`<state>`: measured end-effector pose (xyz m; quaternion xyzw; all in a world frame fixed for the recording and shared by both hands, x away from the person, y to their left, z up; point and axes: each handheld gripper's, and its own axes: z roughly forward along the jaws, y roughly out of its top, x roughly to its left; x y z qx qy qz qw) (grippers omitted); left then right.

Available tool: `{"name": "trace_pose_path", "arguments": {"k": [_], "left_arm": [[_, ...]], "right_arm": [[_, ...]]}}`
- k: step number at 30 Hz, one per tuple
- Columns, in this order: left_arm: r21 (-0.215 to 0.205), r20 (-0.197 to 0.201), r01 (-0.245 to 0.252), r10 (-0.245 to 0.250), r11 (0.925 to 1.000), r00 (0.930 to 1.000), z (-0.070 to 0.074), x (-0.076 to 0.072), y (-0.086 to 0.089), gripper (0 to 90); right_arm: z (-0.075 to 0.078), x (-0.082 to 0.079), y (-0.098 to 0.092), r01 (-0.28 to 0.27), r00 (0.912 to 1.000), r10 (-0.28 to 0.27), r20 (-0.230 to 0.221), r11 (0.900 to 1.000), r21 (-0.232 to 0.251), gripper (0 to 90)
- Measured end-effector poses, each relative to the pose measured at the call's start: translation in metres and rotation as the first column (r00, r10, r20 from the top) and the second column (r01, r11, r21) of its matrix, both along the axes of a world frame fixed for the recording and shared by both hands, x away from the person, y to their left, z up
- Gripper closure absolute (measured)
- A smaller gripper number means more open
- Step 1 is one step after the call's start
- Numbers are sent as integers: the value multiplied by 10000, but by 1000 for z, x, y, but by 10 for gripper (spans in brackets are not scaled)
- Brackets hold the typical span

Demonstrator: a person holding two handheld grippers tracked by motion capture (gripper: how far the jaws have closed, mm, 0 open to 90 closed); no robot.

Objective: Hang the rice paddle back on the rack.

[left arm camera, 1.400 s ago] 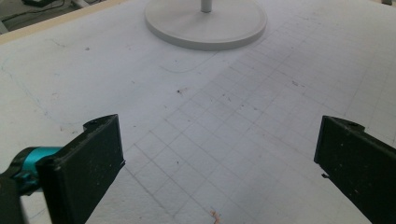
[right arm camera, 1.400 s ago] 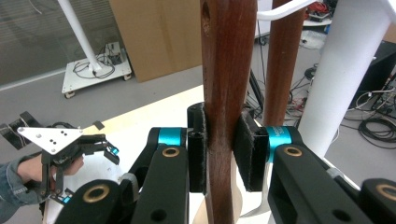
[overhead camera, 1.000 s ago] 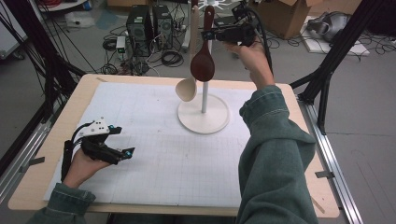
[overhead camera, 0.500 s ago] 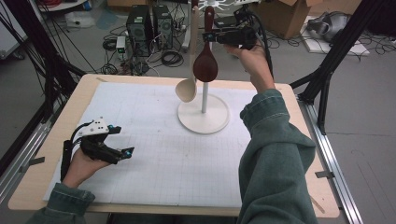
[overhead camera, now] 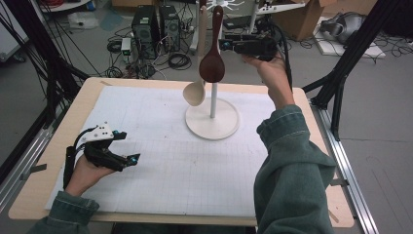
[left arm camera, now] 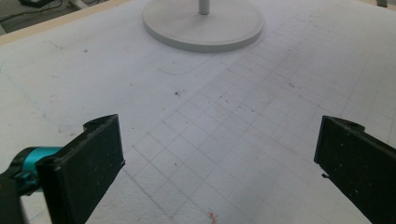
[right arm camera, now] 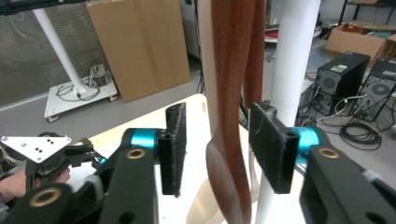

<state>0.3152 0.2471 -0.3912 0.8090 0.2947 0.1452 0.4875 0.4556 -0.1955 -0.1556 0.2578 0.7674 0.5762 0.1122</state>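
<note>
A dark brown wooden spoon [overhead camera: 212, 63] hangs bowl-down from the top of a white stand [overhead camera: 225, 126], with a pale wooden spoon [overhead camera: 195, 92] hanging beside it. My right gripper [overhead camera: 225, 45] is held high and level at the dark spoon's handle. In the right gripper view the handle [right arm camera: 229, 70] runs between the pads of my right gripper [right arm camera: 219, 126] with a gap on each side; the jaws have just been opening. My left gripper [overhead camera: 127, 146] rests on the mat at the left, open and empty [left arm camera: 219, 158].
The stand's round base [left arm camera: 205, 23] sits at the middle back of the white gridded mat [overhead camera: 195, 165]. Its white pole [right arm camera: 296, 56] rises just behind the spoon. Computers and cables lie on the floor beyond the table's far edge.
The right hand has sunk slightly beside the dark spoon's handle, which stays hanging on the stand. The left hand has not moved.
</note>
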Motion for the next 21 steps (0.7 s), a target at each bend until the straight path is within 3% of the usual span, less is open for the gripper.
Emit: {"name": "trace_pose_path", "arguments": {"k": [9,17,21], "left_arm": [[11,12,-19,19,10000,10000,0,0,-1,17],[54,21,13,-13,10000,10000,0,-1,-1,17],[65,11,27,-27,10000,10000,0,-1,-1,17]], "right_arm": [[-17,-19,5,176,9998,-177,50,9998,56,297],[-35,-35,11,-250,9996,250,133,9997,-30,266],[-48,-44,13,-178,9998,177,128,9998,23,209]]}}
